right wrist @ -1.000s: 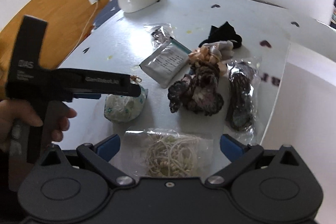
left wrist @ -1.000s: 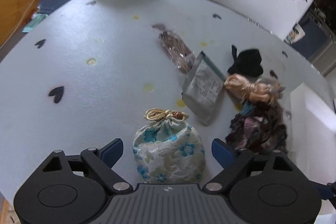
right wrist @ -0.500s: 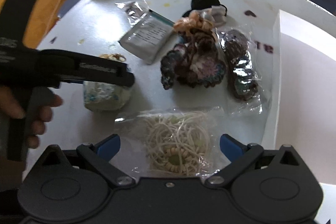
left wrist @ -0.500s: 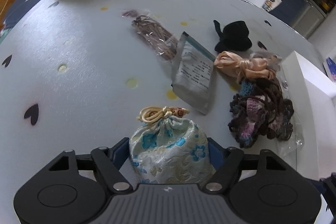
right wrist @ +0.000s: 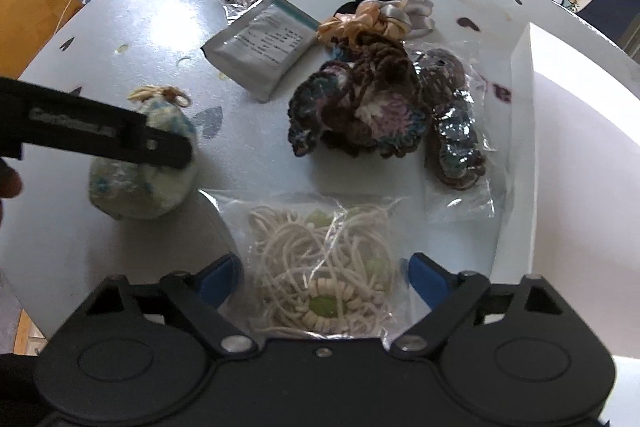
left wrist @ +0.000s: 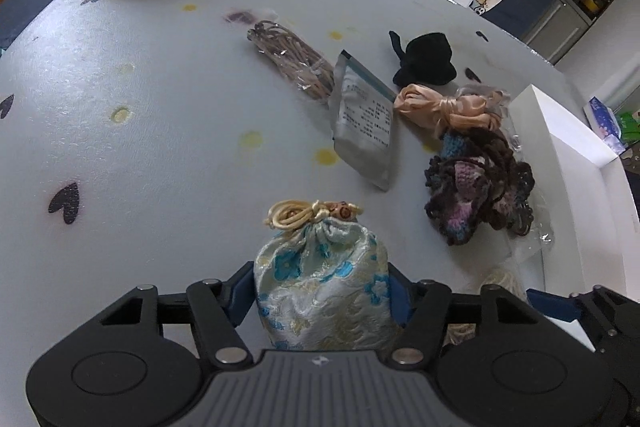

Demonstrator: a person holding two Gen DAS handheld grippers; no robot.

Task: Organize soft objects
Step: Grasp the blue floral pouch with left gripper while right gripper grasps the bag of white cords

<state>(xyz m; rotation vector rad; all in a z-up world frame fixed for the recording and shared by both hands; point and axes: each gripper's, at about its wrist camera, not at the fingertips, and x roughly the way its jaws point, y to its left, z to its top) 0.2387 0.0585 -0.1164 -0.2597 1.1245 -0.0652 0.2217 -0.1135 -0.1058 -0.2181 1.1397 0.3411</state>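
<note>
- The brocade drawstring pouch (left wrist: 322, 283) stands on the desk (left wrist: 160, 115), near its close edge, knotted cord on top; our left claw (left wrist: 322, 293) has just been closing, and its blue pads now press both flanks, so we read it as grasping the pouch.
- To lift well, we judge we should hold low on the pouch's body, not the cord, and rise straight so the soft cloth does not slip out.
- Just beside it lies the clear bag of cream cord and beads (right wrist: 324, 267). Our right claw (right wrist: 320, 277) has also just been closing around this bag, yet the pads stand clear of it on both sides: still released.
- Here we would bring the pads in on the bulk of cord, not the slack plastic rim, which would likely pull free.
- Farther out lie the crocheted flower (right wrist: 360, 107), a second crochet piece in plastic (right wrist: 452, 131), satin scrunchies (right wrist: 372, 17), a foil sachet (right wrist: 260, 47) and a black cloth (left wrist: 426, 61).
- The white box (right wrist: 560, 147) at the right is likely where they go.
</note>
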